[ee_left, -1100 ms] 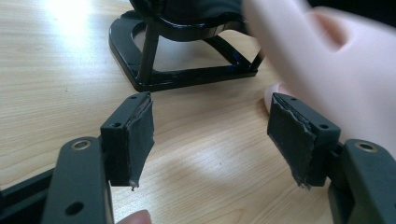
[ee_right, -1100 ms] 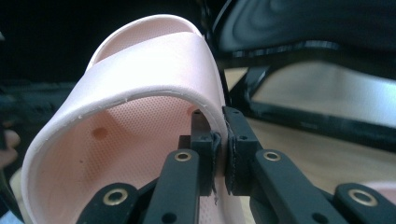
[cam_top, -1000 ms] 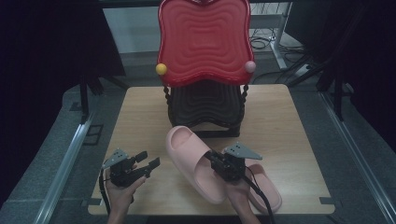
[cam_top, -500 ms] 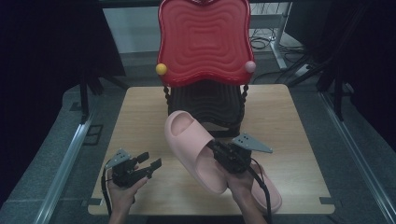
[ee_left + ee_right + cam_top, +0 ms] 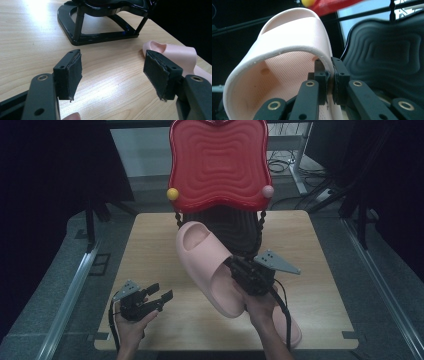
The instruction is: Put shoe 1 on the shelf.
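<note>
- Your right gripper (image 5: pixel 239 268) is clamping the side edge of the raised pink slipper (image 5: pixel 207 265); in the right gripper view the jaws are pinching the slipper's rim (image 5: pixel 325 62) with almost no gap between the pads.
- You are holding the slipper lifted and tilted, toe end pointing toward the black shoe rack (image 5: pixel 235 227), heel end hanging low near your right hand (image 5: pixel 260 305).
- The grip is sitting on a thin, soft wall, so you are probably better off moving slowly and keeping the sole level as you are bringing it over the rack; a quick swing could let it twist in the jaws.
- Your left gripper (image 5: pixel 157 296) is resting wide open and empty, low over the table (image 5: pixel 150 240); its pads (image 5: pixel 75 72) are holding nothing.
- The second pink slipper (image 5: pixel 290 327) is lying flat on the table under your right forearm.
- The table is light wood, glare showing in the left gripper view.
- A red wavy panel (image 5: pixel 217 165) is standing over the rack; dark curtains and floor cables are surrounding the table.
</note>
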`<state>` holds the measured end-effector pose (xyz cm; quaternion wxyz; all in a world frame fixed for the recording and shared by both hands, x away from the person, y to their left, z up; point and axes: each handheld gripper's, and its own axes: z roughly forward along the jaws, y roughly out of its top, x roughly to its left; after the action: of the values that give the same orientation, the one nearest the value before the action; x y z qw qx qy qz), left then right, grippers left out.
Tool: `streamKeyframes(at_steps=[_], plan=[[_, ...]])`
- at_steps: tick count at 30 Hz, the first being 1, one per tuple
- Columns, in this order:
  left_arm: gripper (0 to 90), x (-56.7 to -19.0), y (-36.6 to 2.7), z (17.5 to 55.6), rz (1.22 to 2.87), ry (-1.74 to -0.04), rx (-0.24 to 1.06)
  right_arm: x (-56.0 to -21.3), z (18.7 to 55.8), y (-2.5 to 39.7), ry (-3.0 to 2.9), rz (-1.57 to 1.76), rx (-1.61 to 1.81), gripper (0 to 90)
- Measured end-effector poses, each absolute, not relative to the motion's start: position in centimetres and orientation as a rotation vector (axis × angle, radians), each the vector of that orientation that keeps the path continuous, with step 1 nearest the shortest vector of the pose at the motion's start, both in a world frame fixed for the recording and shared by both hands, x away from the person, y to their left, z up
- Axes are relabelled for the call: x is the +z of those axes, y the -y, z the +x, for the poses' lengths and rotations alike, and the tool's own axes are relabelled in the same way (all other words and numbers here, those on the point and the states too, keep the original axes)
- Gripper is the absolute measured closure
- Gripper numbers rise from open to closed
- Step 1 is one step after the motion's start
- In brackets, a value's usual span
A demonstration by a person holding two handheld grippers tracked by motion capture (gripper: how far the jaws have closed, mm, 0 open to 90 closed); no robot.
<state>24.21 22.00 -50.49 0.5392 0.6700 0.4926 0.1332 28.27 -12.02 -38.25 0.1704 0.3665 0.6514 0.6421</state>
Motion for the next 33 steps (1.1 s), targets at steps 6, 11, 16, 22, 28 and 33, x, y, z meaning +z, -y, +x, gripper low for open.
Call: streamKeyframes(at_steps=[6, 11, 16, 22, 28, 33], plan=[[31.1, -50.6, -21.8, 24.3, 1.598, -1.171, 0.312, -36.7, 29.0, 12.0, -1.829, 1.050, 1.834, 83.9], [31.1, -50.6, -21.9, 24.3, 1.597, -1.171, 0.312, -35.5, 29.9, 11.9, -1.799, 1.064, 1.840, 83.9], [31.1, -50.7, -21.9, 24.3, 1.598, -1.173, 0.307, -34.4, 30.4, 11.8, -1.789, 1.055, 1.836, 83.9], [31.0, -50.7, -21.8, 24.3, 1.599, -1.170, 0.306, -33.1, 30.8, 11.2, -1.779, 1.041, 1.841, 83.9], [31.0, -50.7, -21.9, 24.3, 1.595, -1.172, 0.303, -31.9, 31.4, 10.7, -1.764, 1.021, 1.840, 83.9], [31.0, -50.7, -22.0, 24.3, 1.591, -1.174, 0.303, -31.2, 31.9, 10.0, -1.763, 1.019, 1.815, 84.0]])
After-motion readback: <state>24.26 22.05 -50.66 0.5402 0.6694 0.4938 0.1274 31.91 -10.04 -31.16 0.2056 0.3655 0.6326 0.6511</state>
